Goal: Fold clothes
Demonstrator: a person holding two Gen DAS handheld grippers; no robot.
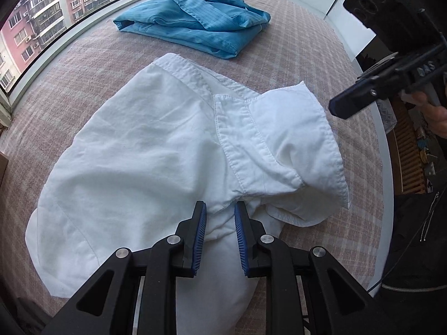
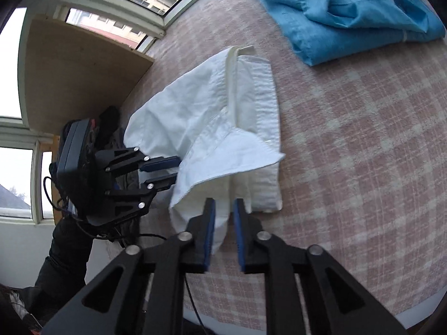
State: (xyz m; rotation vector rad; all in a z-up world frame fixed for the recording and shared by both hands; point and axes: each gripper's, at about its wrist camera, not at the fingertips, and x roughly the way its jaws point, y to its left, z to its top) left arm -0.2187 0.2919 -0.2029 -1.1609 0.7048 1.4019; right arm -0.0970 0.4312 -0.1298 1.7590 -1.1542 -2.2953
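**White shirt between two hand-held grippers on a checked tabletop**

The white shirt [image 1: 156, 150] lies crumpled near the front edge of the tabletop [image 1: 321, 55], which is covered in a pink-and-cream check. Its collar and button placket are turned upward, with one collar wing folded over toward the right edge. The left hand-held gripper [image 1: 220, 237] points steeply down at the near side of the shirt; a raised fold of white cloth sits between its blue pads [image 1: 199, 240], which are drawn close and appear to pinch it, the fabric hanging down below them. The right hand-held gripper [image 2: 224, 233] stands at the shirt's opposite side; a hanging lobe of cloth lies between its jaws, touching the left pad [image 2: 209, 231], while a gap shows beside the other pad, so the cloth is not clamped. In the left wrist view the right hand-held gripper appears over the right edge of the tabletop, apart from the collar. A folded blue garment [image 1: 195, 22] rests well apart from the shirt, toward the far edge beside the window [image 1: 42, 14]
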